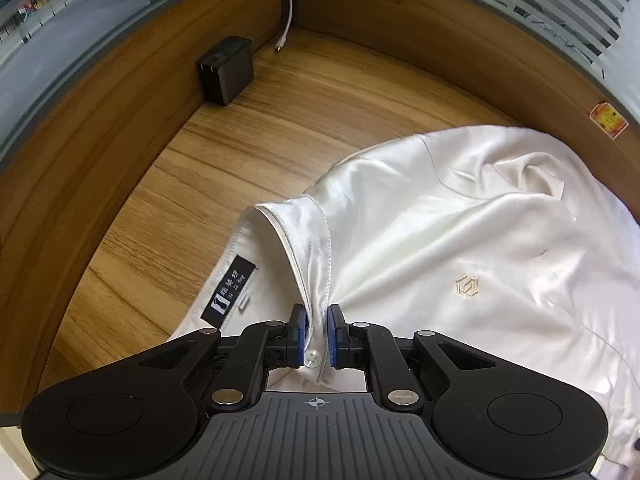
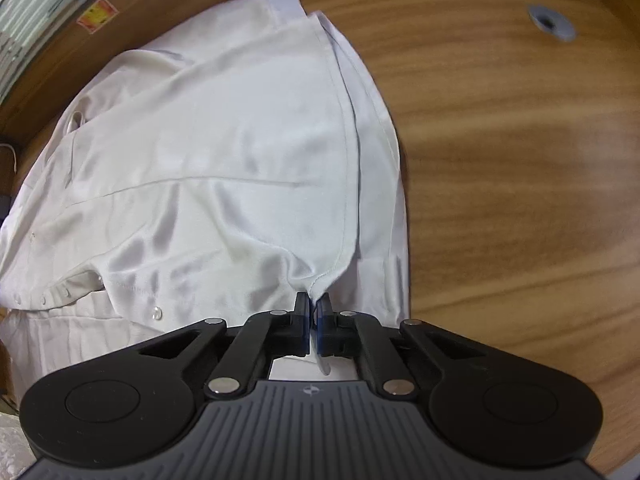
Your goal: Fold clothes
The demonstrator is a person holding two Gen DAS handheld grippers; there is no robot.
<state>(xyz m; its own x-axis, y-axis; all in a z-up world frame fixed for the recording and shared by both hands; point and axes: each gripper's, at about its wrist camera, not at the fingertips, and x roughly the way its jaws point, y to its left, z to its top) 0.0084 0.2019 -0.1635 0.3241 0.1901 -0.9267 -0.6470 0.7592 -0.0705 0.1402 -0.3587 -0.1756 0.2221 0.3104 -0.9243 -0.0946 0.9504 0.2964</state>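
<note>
A white satin shirt (image 1: 460,240) with a small gold logo (image 1: 468,285) lies partly bunched on the wooden desk (image 1: 240,152). My left gripper (image 1: 317,316) is shut on the shirt's collar and button placket, beside the black neck label (image 1: 229,295); a white button sits between its blue pads. In the right wrist view the same shirt (image 2: 224,168) spreads away to the left. My right gripper (image 2: 313,303) is shut on a pinched edge of the shirt's hem, lifting it into a small peak.
A black power adapter (image 1: 228,70) stands by the desk's wooden back wall, with a white cable end (image 1: 282,42) near it. A grey cable grommet (image 2: 551,23) sits in the desk at far right. An orange sticker (image 1: 608,120) marks the partition.
</note>
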